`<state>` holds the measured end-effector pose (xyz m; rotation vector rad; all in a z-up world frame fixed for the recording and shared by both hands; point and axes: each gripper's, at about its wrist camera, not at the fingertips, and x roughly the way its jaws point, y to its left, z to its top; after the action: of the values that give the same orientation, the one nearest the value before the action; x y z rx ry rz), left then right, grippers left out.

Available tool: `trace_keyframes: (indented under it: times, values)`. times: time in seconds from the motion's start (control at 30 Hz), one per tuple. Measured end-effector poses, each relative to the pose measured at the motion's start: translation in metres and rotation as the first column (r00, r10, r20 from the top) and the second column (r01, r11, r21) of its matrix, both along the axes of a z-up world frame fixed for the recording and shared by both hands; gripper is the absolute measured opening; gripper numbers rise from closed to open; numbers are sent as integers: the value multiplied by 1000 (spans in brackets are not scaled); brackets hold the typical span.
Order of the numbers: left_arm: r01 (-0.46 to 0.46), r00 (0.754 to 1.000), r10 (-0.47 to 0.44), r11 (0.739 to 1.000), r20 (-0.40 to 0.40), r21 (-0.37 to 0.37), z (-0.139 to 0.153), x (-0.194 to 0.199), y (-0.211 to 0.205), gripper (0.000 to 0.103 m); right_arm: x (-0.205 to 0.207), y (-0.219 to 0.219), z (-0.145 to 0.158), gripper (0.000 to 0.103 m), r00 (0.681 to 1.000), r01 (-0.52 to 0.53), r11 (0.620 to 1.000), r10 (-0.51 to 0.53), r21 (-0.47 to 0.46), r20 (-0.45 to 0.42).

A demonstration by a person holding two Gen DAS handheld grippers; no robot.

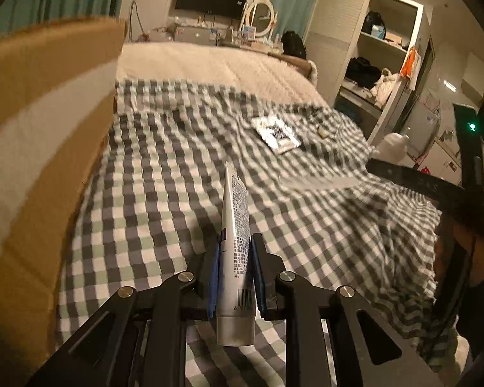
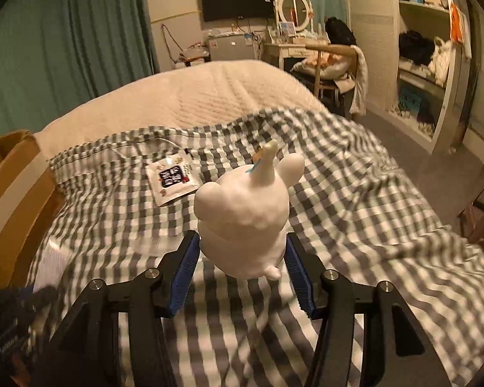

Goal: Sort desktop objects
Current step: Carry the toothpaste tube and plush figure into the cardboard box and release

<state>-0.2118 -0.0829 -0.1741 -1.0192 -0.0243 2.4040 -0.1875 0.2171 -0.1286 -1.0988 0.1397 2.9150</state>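
Grippers come first, both loaded above the checked bedsheet (image 1: 164, 193). Nearest, the left gripper (image 1: 235, 277) is clamped on a white tube (image 1: 235, 245), cap toward the camera, just beside the cardboard box (image 1: 45, 135). The right gripper (image 2: 242, 271) pinches a white unicorn figurine (image 2: 245, 213) by its lower body. Farther off, a printed sachet (image 2: 172, 179) lies on the sheet, unsorted. Judging by this, sorting is midway: two items held, neither dropped in the box.
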Motion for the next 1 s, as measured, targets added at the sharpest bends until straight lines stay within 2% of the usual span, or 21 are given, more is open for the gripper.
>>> trace_keyframes:
  times: [0.13, 0.33, 0.43, 0.6, 0.7, 0.83, 0.93, 1.0]
  values:
    - [9, 998, -8, 1000, -55, 16, 16, 10, 0, 18, 21, -8, 27, 53, 999, -30, 999, 31, 29, -37]
    - [16, 978, 2, 996, -208, 82, 60, 33, -10, 18, 54, -37, 75, 53, 985, -114, 993, 118, 37, -126]
    - [21, 956, 12, 994, -292, 108, 82, 46, -19, 18, 65, -63, 102, 53, 965, -179, 983, 182, 31, -190]
    - [-14, 944, 79, 980, -320, 200, 109, 51, -47, 18, 75, -111, 139, 53, 919, -298, 955, 291, 18, -267]
    - [-60, 908, 158, 966, -389, 252, 133, 64, -74, 18, 81, -141, 155, 53, 883, -369, 929, 362, 34, -298]
    - [-151, 870, 277, 938, -408, 313, 152, 72, -112, 18, 77, -179, 162, 53, 839, -466, 884, 452, 29, -304]
    - [-290, 827, 408, 899, -386, 329, 157, 67, -145, 18, 71, -212, 157, 53, 796, -548, 836, 533, 31, -286]
    - [-388, 789, 496, 860, -362, 332, 155, 60, -166, 19, 64, -231, 150, 53, 777, -587, 809, 570, 21, -268]
